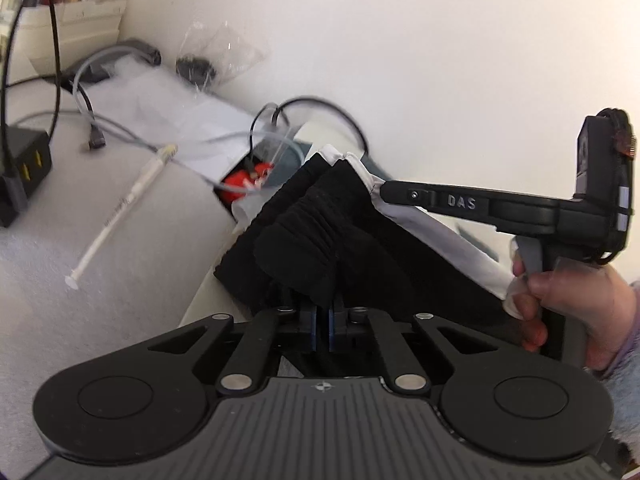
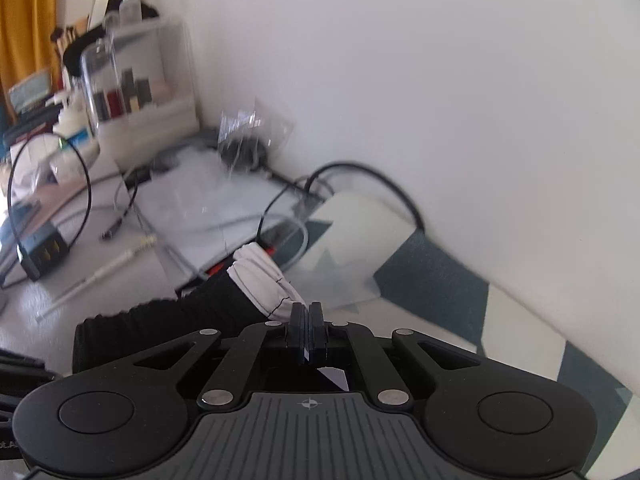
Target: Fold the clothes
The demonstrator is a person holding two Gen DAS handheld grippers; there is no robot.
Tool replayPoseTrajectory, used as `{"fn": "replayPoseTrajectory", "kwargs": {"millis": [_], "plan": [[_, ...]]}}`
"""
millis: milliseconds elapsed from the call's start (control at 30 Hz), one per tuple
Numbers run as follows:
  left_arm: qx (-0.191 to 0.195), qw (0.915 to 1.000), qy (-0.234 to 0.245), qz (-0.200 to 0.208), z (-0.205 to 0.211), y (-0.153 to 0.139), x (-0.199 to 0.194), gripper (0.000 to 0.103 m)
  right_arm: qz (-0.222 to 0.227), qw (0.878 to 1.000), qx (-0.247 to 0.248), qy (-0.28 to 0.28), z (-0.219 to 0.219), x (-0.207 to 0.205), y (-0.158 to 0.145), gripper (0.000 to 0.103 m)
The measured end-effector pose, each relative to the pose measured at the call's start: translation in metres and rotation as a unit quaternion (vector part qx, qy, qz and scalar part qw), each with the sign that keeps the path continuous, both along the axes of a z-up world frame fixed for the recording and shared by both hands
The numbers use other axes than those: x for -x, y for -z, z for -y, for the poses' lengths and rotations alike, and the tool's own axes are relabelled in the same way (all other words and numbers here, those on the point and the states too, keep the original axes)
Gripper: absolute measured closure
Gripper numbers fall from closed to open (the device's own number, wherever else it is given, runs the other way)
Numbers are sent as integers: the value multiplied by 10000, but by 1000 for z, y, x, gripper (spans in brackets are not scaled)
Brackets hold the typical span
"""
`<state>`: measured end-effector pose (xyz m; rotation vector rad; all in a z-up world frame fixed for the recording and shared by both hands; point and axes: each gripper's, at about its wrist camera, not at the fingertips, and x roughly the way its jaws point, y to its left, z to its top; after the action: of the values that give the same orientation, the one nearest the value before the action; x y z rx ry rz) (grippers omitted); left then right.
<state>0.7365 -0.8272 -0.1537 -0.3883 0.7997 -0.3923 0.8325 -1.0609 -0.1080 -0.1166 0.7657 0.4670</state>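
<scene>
A black garment with a gathered waistband and a white trim band hangs lifted between both grippers. My left gripper is shut on the black waistband fabric, which bunches over its fingertips. My right gripper is shut on the white trim, and the black cloth trails to its left. In the left wrist view the right gripper reaches in from the right, held by a hand, and pinches the white trim's upper end.
A white wall stands close ahead. On the grey-white desk lie cables, a black box, a white syringe-like stick, a plastic bag and a red item. A teal-and-cream cloth lies on the right.
</scene>
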Motion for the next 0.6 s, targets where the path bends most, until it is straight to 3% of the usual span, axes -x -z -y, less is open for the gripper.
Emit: {"fn": "replayPoseTrajectory", "kwargs": {"millis": [100, 133, 200, 267, 433, 533, 600], "plan": [[-226, 9996, -23, 156, -1, -3, 4, 98, 68, 9999, -137, 47, -4, -6, -4, 102], [-235, 9997, -28, 9, -2, 2, -1, 98, 57, 9998, -176, 45, -6, -9, -5, 101], [-220, 9995, -31, -227, -3, 12, -9, 98, -209, 9997, 120, -42, -17, -21, 9, 96], [-175, 9990, -26, -407, -5, 21, -15, 97, -121, 9992, 362, -118, -26, -24, 15, 87], [-136, 9982, -46, -575, -4, 23, -23, 95, -5, 9985, 185, -507, -33, -23, 9, 79], [-27, 9983, -93, -569, -6, 23, -23, 95, -69, 9955, 536, -782, -46, -24, 13, 71], [46, 9983, -124, -566, -7, 23, -23, 95, -188, 9938, 704, -845, -50, -27, 19, 72]]}}
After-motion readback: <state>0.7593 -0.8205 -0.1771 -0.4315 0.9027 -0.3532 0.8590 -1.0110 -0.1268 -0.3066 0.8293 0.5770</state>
